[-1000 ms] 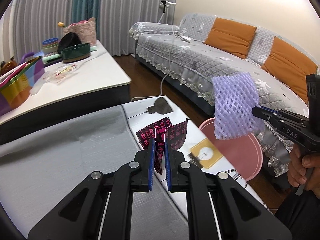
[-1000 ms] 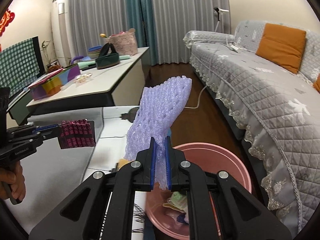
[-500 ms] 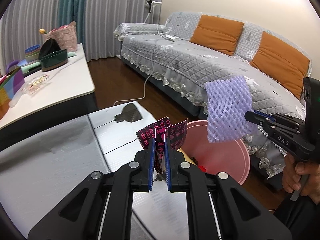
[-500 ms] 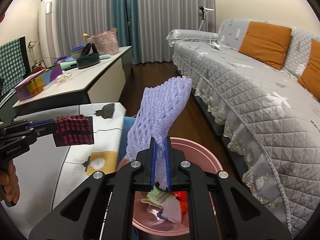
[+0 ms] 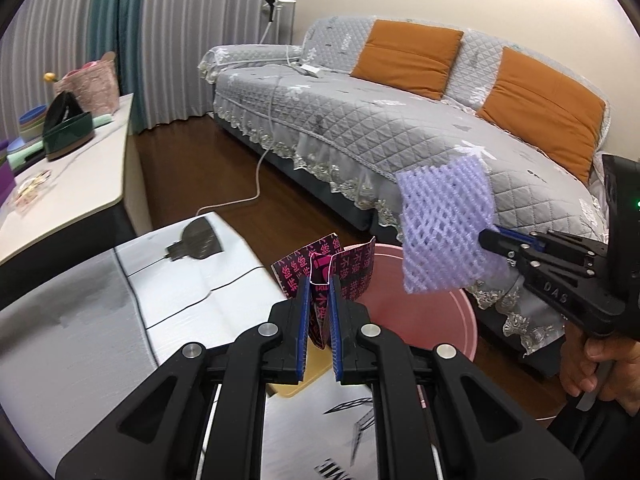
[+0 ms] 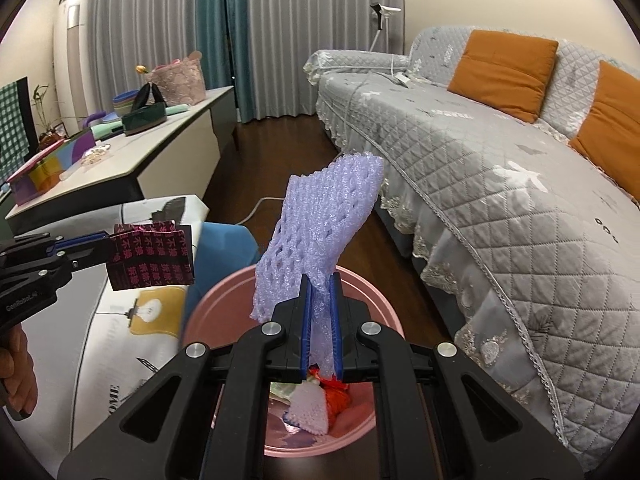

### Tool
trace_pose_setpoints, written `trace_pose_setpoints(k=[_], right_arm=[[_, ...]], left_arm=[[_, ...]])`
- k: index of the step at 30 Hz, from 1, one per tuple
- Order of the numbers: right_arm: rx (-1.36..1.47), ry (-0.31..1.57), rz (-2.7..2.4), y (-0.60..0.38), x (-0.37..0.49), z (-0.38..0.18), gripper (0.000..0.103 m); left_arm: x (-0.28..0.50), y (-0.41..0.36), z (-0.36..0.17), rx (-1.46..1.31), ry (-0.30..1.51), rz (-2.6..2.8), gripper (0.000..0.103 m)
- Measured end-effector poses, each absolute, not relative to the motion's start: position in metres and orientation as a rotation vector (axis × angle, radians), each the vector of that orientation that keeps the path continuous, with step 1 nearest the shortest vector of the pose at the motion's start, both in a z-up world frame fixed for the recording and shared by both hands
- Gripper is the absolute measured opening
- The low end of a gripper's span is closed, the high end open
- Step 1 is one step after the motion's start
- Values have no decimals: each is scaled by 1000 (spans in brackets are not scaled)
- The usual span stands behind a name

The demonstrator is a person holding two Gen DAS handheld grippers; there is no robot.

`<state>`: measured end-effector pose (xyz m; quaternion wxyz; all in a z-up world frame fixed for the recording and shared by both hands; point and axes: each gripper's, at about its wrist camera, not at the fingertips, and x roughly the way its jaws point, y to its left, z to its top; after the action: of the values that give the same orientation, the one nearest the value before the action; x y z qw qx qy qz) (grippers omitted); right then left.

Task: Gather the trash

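Your right hand-held gripper (image 6: 320, 304) is clamped on the purple foam net (image 6: 320, 236) right above the pink bin (image 6: 384, 312), ready to drop, while your left hand-held gripper (image 5: 319, 300) pinches the dark printed wrapper (image 5: 348, 272) over the surface's (image 5: 120, 320) edge, just short of it.

Home living room. Grey quilted sofa (image 6: 500, 168) with lace trim and orange cushions (image 6: 502, 70) along the wall. Floor-length grey and teal curtains (image 6: 224, 36) beyond the sofa's far end. Low white table (image 6: 160, 152) opposite the sofa, cluttered with bowls and a pink basket (image 6: 180, 80). Dark wood floor (image 6: 276, 148) between.
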<state>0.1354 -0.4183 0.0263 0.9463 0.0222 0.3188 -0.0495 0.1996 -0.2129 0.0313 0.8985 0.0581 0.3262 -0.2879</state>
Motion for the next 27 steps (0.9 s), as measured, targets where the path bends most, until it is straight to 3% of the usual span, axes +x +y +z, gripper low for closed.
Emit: trace_pose_setpoints(k=[4, 6, 7, 8, 20, 22, 24, 27], right_arm=[[44, 662, -125, -424, 135, 24, 15], [43, 665, -144, -426, 134, 24, 35], [46, 661, -149, -427, 133, 24, 47], [47, 655, -154, -428, 132, 24, 50], [73, 647, -146, -423, 127, 29, 52], [88, 631, -140, -419, 123, 34, 56], [106, 614, -135, -416, 118, 40, 60], [129, 577, -128, -408, 105, 49, 72]], left_arm=[[198, -228, 29, 122, 698, -647, 10], [197, -233, 29, 117, 703, -660, 21], [195, -234, 29, 117, 698, -667, 22], [194, -236, 30, 122, 694, -668, 22], [188, -215, 37, 115, 692, -634, 23], [183, -208, 40, 111, 692, -630, 26], [175, -200, 45, 109, 687, -629, 36], [160, -190, 52, 113, 675, -635, 45]])
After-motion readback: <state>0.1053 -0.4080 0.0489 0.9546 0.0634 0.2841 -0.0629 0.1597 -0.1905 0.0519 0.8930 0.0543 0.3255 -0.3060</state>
